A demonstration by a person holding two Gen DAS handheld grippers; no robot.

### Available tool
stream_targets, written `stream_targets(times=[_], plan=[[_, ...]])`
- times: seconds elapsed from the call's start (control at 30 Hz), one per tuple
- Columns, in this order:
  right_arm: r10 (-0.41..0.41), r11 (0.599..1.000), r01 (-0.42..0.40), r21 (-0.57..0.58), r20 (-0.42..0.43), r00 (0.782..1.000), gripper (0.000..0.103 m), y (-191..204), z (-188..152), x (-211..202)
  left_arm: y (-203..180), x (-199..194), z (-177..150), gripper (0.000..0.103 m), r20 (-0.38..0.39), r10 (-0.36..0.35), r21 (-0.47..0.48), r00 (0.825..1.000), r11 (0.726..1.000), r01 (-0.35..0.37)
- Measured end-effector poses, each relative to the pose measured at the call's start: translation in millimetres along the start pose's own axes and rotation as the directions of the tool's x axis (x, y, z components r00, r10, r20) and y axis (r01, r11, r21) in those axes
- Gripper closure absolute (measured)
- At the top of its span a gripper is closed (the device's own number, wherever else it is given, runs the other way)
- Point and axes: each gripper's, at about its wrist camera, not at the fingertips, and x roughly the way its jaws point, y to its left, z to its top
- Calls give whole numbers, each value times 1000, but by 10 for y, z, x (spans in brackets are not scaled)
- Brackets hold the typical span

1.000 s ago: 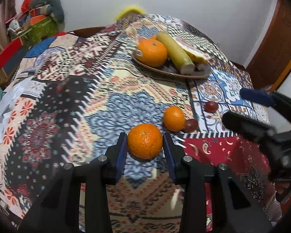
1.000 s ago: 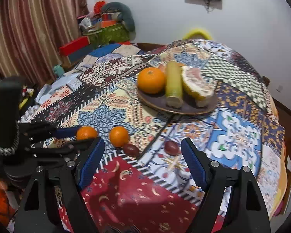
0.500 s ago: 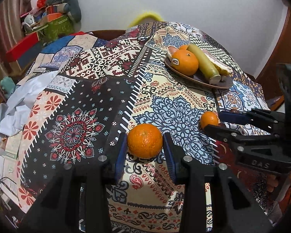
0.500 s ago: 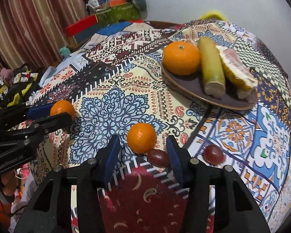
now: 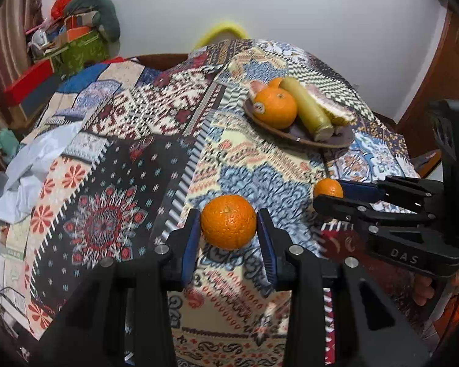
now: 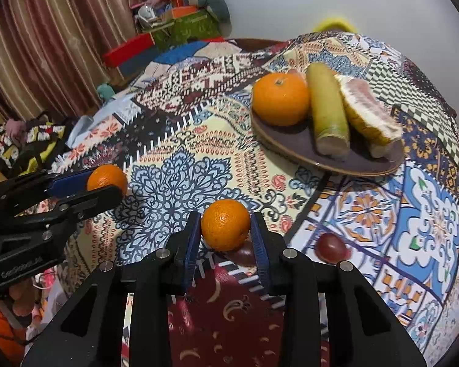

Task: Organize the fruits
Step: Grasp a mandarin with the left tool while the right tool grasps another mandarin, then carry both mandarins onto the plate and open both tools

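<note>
My left gripper [image 5: 228, 232] is shut on an orange [image 5: 228, 226] and holds it above the patterned tablecloth. My right gripper [image 6: 225, 234] is shut on a smaller orange [image 6: 225, 224] at the cloth. From the left wrist view the right gripper [image 5: 329, 194] holds that orange [image 5: 328, 187] at the right. From the right wrist view the left gripper [image 6: 105, 185] with its orange [image 6: 106, 180] is at the left. A brown plate [image 6: 293, 148] at the back right carries a large orange [image 6: 280, 98], a yellow-green fruit [image 6: 329, 108] and a cut pomelo piece [image 6: 371, 113].
Two dark red plums lie by the right gripper, one [image 6: 332, 247] to its right, one [image 6: 243, 255] partly behind the held orange. The cloth-covered table [image 5: 122, 165] drops away at the left. Boxes and clutter [image 5: 73, 46] stand beyond it, by a curtain [image 6: 46, 30].
The right gripper has closed its jaws onto the small orange. The left gripper, still holding its orange, has moved back and left, away from the plate.
</note>
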Motion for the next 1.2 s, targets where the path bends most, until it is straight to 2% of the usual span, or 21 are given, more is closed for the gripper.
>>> stream_targets(times=[0.17, 0.43, 0.8, 0.97, 1.2], plan=[[-16, 999, 14, 35, 42, 999, 73, -158, -4, -198, -153, -28, 184, 66, 33, -22, 17, 999, 1000, 21], [-115, 991, 108, 73, 94, 989, 73, -511, 0, -408, -419, 22, 421, 66, 61, -76, 36, 995, 997, 74], [-162, 981, 140, 137, 174, 971, 73, -872, 126, -632, -600, 212, 727, 66, 73, -100, 61, 992, 994, 96], [-174, 979, 149, 137, 195, 965, 73, -948, 227, -601, -645, 323, 855, 66, 77, -120, 44, 990, 992, 117], [-169, 981, 148, 127, 183, 968, 73, -1007, 333, -424, -746, 496, 993, 66, 74, -126, 67, 989, 990, 121]])
